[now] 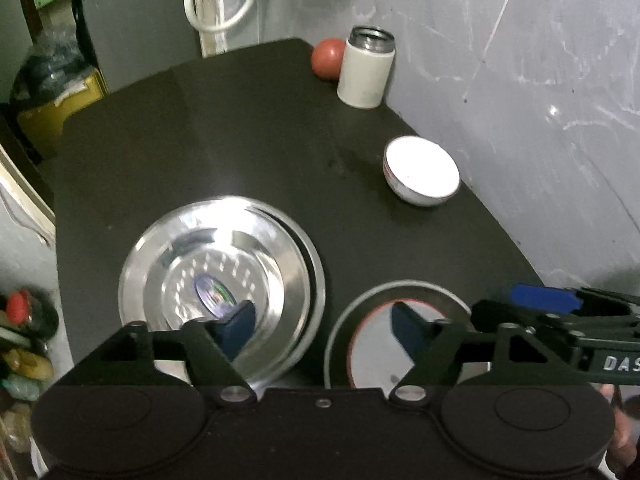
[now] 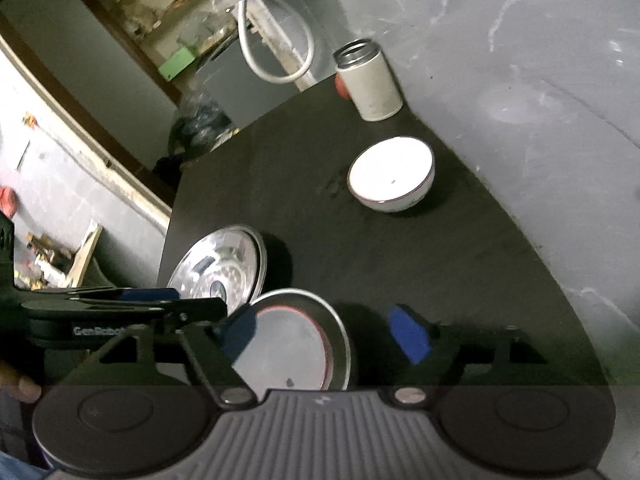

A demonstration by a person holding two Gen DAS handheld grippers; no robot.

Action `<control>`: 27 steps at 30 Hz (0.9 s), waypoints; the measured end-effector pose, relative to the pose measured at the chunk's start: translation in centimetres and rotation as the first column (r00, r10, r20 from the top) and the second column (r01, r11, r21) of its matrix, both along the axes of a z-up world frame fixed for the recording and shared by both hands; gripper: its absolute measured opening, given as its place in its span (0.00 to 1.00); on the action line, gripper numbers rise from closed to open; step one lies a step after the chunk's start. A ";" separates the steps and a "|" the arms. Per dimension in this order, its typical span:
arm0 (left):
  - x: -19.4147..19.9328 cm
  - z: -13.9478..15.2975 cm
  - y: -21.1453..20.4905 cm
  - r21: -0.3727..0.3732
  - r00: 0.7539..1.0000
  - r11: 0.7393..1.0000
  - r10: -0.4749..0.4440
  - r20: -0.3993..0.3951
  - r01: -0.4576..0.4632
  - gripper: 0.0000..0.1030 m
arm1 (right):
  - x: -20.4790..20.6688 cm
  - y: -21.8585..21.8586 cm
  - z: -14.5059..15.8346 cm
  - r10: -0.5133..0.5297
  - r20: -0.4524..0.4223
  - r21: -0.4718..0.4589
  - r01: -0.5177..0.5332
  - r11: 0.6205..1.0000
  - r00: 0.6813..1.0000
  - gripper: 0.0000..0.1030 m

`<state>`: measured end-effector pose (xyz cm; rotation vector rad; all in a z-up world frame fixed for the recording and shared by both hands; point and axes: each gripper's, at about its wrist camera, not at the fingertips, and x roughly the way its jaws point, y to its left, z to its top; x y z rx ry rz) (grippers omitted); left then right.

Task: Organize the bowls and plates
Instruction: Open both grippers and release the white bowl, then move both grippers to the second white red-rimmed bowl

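Note:
A shiny steel plate (image 1: 220, 280) with a sticker in its middle lies on another steel plate at the table's near left. To its right sits a steel plate with a white, red-ringed centre (image 1: 400, 320). A white bowl (image 1: 422, 170) stands upright further back by the wall. My left gripper (image 1: 322, 330) is open above the gap between the two plates, holding nothing. My right gripper (image 2: 325, 334) is open over the red-ringed plate (image 2: 296, 344), its left pad (image 2: 240, 332) above the plate's left rim. The bowl (image 2: 392, 176) and the steel plate (image 2: 220, 268) also show in the right wrist view.
A white canister (image 1: 366, 68) with a steel mouth and a red ball (image 1: 328, 58) stand at the black table's (image 1: 240, 140) far corner. A grey wall (image 1: 520, 100) borders the table on the right. Clutter and a white hose (image 1: 224, 0) lie beyond the far edge.

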<state>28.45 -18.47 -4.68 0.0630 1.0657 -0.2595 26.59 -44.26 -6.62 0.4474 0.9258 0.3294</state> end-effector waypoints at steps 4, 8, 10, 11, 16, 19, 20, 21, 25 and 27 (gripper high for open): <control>0.6 0.4 0.2 0.016 0.999 1.000 0.013 0.034 -0.013 0.94 | 0.3 -0.2 -0.2 -0.022 0.005 0.018 0.022 1.000 1.000 0.97; 1.4 0.5 0.5 0.020 0.999 0.999 0.027 0.041 -0.028 0.99 | 0.7 -0.2 -0.7 -0.047 -0.006 0.037 0.048 0.998 0.999 1.00; 1.7 0.4 0.8 0.012 0.998 0.999 0.036 0.051 -0.036 0.99 | 0.6 -0.2 -1.2 -0.075 -0.004 0.045 0.075 0.996 0.997 1.00; 1.8 0.3 1.0 0.006 0.997 0.999 0.041 0.061 -0.042 0.99 | 0.5 -0.2 -1.5 -0.092 0.001 0.045 0.092 0.995 0.996 1.00; 3.2 0.6 1.9 -0.063 0.992 0.995 0.079 0.103 -0.073 0.99 | -0.5 0.2 -1.7 -0.208 0.088 0.006 0.208 0.978 0.974 1.00; 4.9 0.6 1.9 -0.074 0.993 0.995 0.076 0.095 -0.069 0.99 | -0.4 0.2 -2.0 -0.276 0.114 0.003 0.277 0.961 0.954 1.00; 5.6 0.5 1.7 -0.072 0.993 0.995 0.069 0.094 -0.063 0.99 | -0.3 0.3 -2.1 -0.296 0.113 0.005 0.297 0.955 0.948 1.00; 6.2 0.5 1.5 -0.071 0.994 0.996 0.059 0.095 -0.052 0.99 | -0.1 0.2 -2.2 -0.310 0.110 0.008 0.311 0.950 0.945 1.00; 8.5 0.1 0.6 -0.071 0.995 0.997 0.013 0.103 -0.006 0.99 | 0.7 0.3 -2.6 -0.345 0.082 -0.013 0.347 0.938 0.935 1.00; 9.6 -0.4 0.2 -0.080 0.995 0.997 -0.017 0.099 0.025 0.99 | 1.2 0.3 -2.7 -0.362 0.070 -0.034 0.365 0.931 0.930 1.00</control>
